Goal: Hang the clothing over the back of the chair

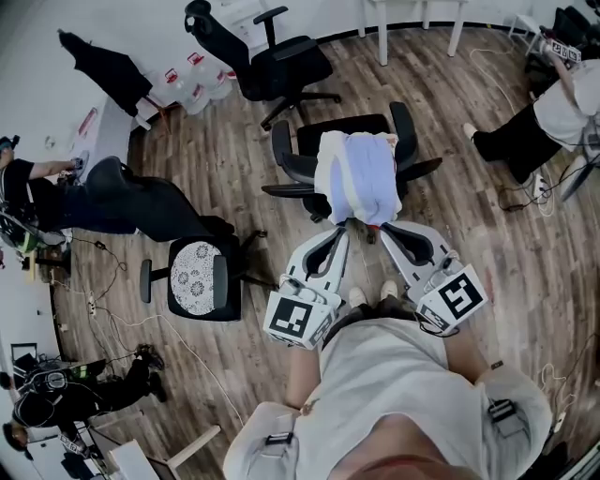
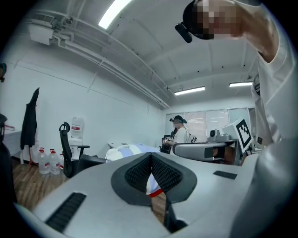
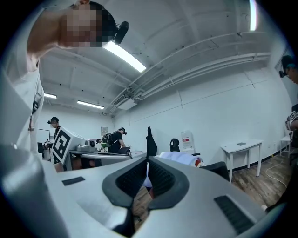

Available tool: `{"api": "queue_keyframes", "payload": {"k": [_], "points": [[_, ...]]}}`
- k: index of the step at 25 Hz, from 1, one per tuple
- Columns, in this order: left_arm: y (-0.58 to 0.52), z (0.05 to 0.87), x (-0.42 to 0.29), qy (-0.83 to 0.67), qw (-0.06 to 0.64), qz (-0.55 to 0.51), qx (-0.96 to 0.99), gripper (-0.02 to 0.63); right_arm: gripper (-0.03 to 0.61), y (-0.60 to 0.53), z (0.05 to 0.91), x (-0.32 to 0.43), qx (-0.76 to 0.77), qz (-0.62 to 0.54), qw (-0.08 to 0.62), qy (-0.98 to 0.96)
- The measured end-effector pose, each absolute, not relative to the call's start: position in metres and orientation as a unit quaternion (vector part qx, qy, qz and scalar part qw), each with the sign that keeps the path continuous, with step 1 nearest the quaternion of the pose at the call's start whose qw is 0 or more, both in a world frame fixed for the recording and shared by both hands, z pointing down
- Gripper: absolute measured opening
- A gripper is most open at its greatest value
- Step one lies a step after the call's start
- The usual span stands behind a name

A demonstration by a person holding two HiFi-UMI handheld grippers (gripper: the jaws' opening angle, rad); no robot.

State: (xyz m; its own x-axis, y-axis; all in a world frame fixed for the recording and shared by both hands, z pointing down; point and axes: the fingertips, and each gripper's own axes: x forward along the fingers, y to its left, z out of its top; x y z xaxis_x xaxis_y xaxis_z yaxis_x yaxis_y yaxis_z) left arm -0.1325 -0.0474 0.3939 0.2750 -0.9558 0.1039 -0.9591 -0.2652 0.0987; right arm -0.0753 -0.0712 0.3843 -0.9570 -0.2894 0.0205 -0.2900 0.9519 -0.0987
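A white and light-blue garment (image 1: 356, 178) lies draped over the back of a black office chair (image 1: 283, 152), right in front of me. My left gripper (image 1: 342, 231) and right gripper (image 1: 383, 230) point at its near hanging edge, side by side, both with jaws closed together. In the left gripper view the left gripper (image 2: 151, 156) is shut and the garment (image 2: 123, 151) shows beyond the tips. The right gripper view shows the right gripper (image 3: 147, 162) shut, with the garment (image 3: 179, 158) just ahead. I see no cloth pinched between either pair of pads.
A second black office chair (image 1: 281, 66) stands behind. A chair with a patterned seat (image 1: 197, 272) is at the left, next to a seated person (image 1: 122, 202). Another person (image 1: 544, 112) is at the right. White table legs (image 1: 417, 23) and water bottles (image 1: 202, 84) stand at the back.
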Motion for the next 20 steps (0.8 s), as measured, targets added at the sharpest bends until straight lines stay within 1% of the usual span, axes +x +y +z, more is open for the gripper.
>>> {"api": "queue_keyframes", "payload": {"k": [20], "points": [[-0.063, 0.409, -0.132, -0.609, 0.088, 0.032, 0.788, 0.018, 0.028, -0.084, 0.397, -0.074, 0.143, 0.058, 0.019, -0.988]]}}
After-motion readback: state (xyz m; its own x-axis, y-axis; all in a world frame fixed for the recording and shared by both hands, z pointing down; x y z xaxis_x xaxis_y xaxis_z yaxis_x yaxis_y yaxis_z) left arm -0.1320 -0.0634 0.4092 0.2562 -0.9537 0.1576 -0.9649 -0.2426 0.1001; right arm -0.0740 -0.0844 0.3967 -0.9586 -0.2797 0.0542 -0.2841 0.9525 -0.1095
